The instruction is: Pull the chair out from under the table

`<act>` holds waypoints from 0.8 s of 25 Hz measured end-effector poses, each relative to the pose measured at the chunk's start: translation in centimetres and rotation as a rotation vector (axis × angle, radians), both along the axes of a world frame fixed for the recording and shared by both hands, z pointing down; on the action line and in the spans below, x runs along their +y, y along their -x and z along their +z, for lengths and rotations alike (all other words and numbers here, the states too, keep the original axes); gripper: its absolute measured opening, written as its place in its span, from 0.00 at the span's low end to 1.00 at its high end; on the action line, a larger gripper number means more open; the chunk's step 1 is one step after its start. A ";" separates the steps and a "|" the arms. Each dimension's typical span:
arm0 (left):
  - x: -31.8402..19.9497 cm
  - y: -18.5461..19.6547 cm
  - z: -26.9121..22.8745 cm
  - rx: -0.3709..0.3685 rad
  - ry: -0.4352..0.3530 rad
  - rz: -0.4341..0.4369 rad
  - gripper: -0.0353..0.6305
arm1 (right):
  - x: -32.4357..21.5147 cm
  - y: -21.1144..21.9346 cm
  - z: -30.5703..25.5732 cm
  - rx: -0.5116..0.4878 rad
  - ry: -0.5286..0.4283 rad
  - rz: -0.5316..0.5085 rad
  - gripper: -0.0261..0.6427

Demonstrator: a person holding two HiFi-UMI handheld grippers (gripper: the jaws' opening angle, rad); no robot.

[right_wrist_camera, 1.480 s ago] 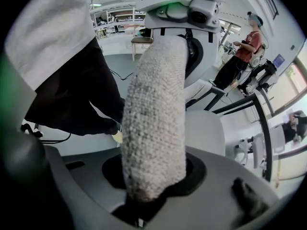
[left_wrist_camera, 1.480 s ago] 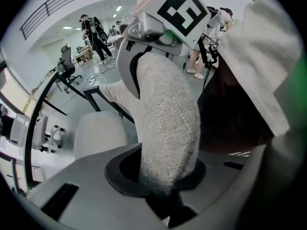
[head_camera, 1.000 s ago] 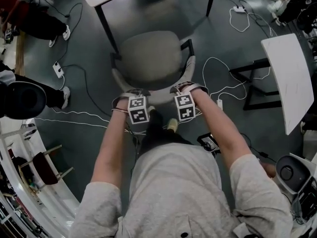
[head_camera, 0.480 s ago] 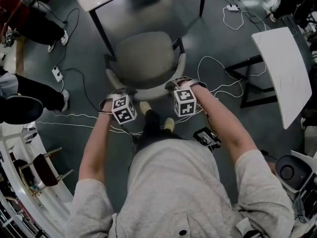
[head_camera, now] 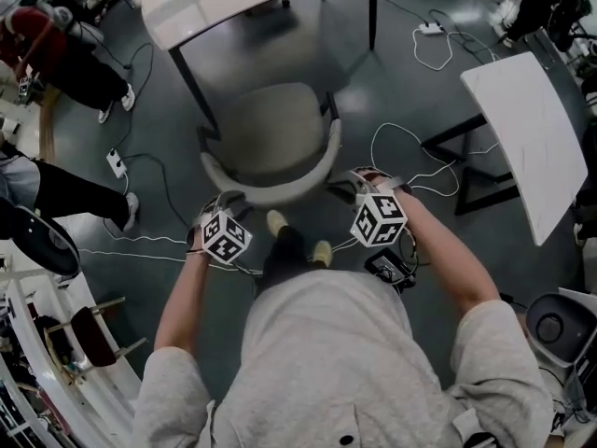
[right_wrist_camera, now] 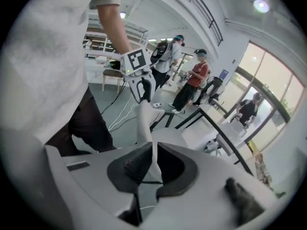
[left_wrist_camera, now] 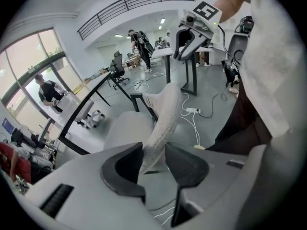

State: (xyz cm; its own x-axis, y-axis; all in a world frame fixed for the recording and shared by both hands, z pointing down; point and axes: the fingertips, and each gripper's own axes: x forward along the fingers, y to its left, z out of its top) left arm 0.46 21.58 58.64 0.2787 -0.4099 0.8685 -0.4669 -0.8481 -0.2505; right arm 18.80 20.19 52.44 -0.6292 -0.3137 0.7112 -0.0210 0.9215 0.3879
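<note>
Our left gripper (left_wrist_camera: 153,151), just opening, stood spread astride the chair (left_wrist_camera: 165,111) back. Our right gripper (right_wrist_camera: 152,150), just closing, pressed together empty.

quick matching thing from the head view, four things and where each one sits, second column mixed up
Things:
1 chair
2 long white table
3 shoes
4 slanted white tabletop

Places in the head view:
a right edge of the view
b top of the view, beyond the chair
c centre of the view
d just below the chair's backrest

Pairs: 1-c, 2-b, 3-d, 4-a
</note>
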 end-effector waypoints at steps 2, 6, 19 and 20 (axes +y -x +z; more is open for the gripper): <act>0.4 0.1 -1.1 0.042 -0.015 -0.063 0.26 | 0.0 -0.8 -1.4 -0.081 0.019 0.074 0.10; 0.8 -0.2 -4.8 0.187 -0.096 -0.211 0.11 | 0.2 -0.7 -4.4 -0.256 0.085 0.194 0.10; -3.0 -1.6 -26.6 0.692 -0.626 -0.735 0.09 | -6.1 -2.6 -21.1 -1.144 0.368 0.712 0.10; -3.1 -2.0 -27.8 0.720 -0.649 -0.743 0.09 | -6.3 -3.2 -22.0 -1.182 0.379 0.732 0.10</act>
